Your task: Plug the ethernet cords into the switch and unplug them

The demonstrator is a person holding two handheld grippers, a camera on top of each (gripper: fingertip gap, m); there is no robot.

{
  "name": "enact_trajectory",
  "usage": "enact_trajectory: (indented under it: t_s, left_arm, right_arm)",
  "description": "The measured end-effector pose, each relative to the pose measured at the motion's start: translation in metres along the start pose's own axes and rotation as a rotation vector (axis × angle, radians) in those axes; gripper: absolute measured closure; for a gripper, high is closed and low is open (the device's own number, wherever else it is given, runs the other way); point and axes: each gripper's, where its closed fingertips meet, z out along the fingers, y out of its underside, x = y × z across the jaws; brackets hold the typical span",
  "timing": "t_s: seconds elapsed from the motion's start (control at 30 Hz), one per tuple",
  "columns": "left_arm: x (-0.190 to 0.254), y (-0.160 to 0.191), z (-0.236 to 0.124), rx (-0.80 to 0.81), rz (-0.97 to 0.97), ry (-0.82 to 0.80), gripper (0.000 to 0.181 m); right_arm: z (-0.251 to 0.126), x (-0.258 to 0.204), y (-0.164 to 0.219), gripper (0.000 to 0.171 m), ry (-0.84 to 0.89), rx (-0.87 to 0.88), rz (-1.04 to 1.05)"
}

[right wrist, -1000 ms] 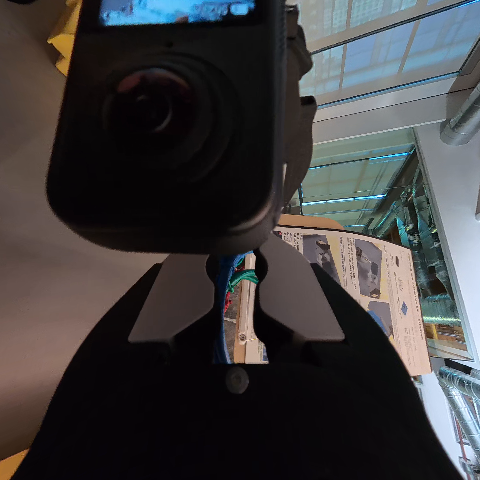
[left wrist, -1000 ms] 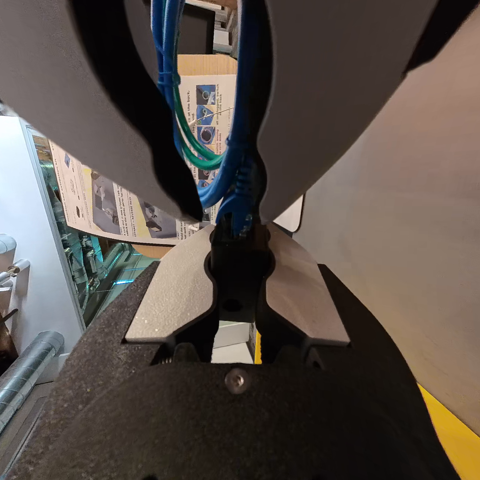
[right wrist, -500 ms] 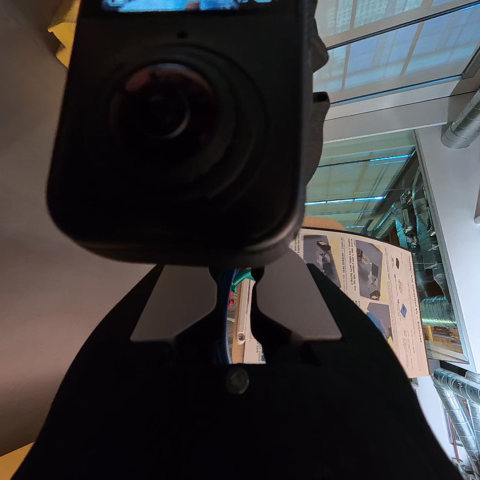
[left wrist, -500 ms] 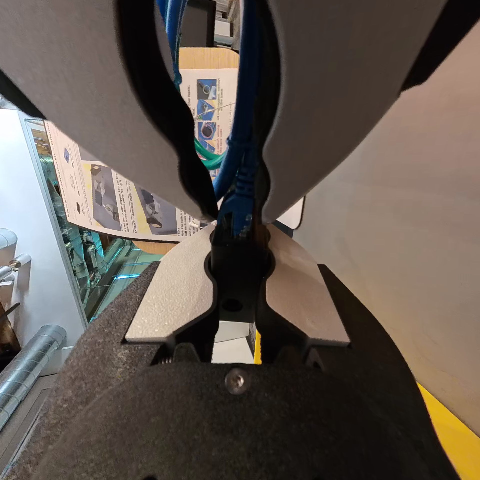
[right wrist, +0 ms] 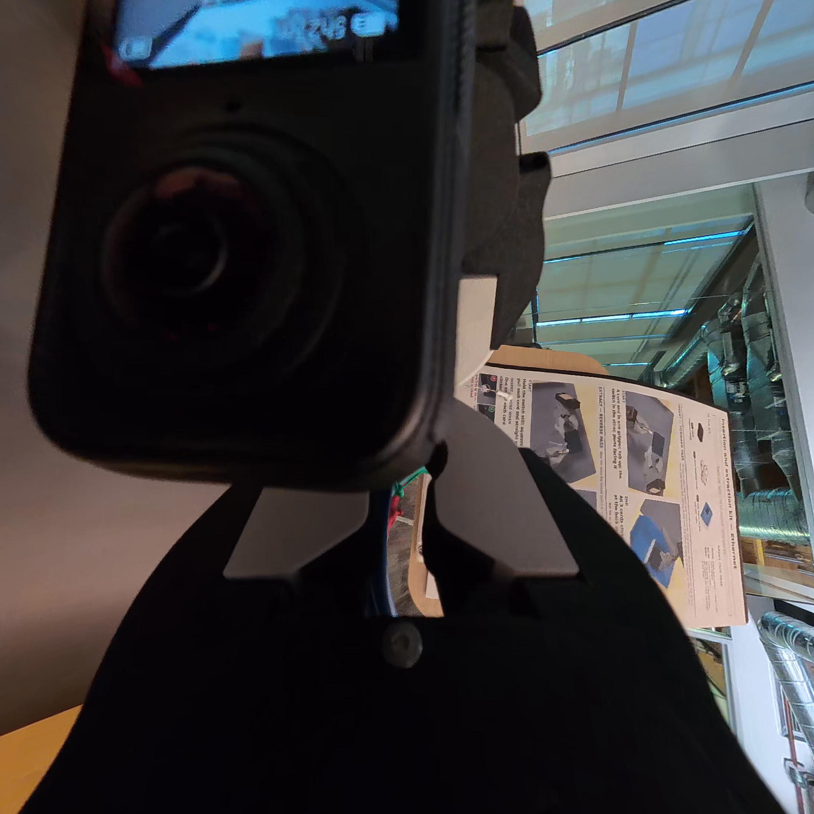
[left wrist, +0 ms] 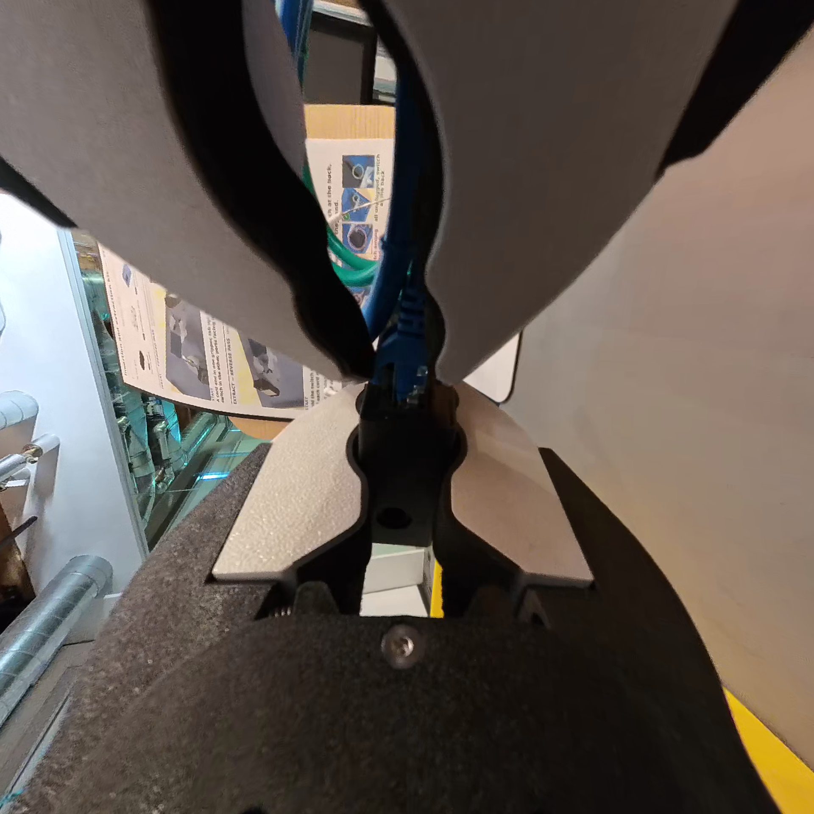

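In the left wrist view my left gripper [left wrist: 407, 398] is shut on the small black switch [left wrist: 405, 462], which sits between its two grey fingers. A blue ethernet cord's plug [left wrist: 407, 352] sits in the switch's port. The right gripper's fingers [left wrist: 550, 176] come in from the top and press on either side of that plug. In the right wrist view my right gripper [right wrist: 398, 484] is nearly closed, with the blue cord [right wrist: 382, 550] running between its fingers. The left gripper's black camera [right wrist: 220, 264] hides the tips and the switch.
More blue cords and a green cord [left wrist: 348, 264] hang behind the plug. A printed instruction sheet on a wooden board [right wrist: 638, 484] stands behind, also in the left wrist view [left wrist: 198, 352]. A grey table surface [left wrist: 660, 440] with a yellow edge [left wrist: 771, 749] is alongside. Left tips to right tips: about 6 cm.
The right gripper's fingers have narrowed around the blue plug. The two grippers have drawn closer, and the left gripper's camera now fills more of the right wrist view.
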Motion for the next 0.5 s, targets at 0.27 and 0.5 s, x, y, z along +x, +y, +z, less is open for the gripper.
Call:
enact_trajectory:
  t_s: [0.27, 0.5]
  left_arm:
    - [0.007, -0.002, 0.005, 0.015, -0.001, 0.023, 0.151]
    - [0.016, -0.003, 0.010, 0.018, 0.001, 0.054, 0.151]
  right_arm:
    - [0.002, -0.007, 0.004, 0.158, -0.047, -0.036, 0.022]
    - [0.003, -0.014, 0.008, 0.159, -0.088, -0.073, 0.014]
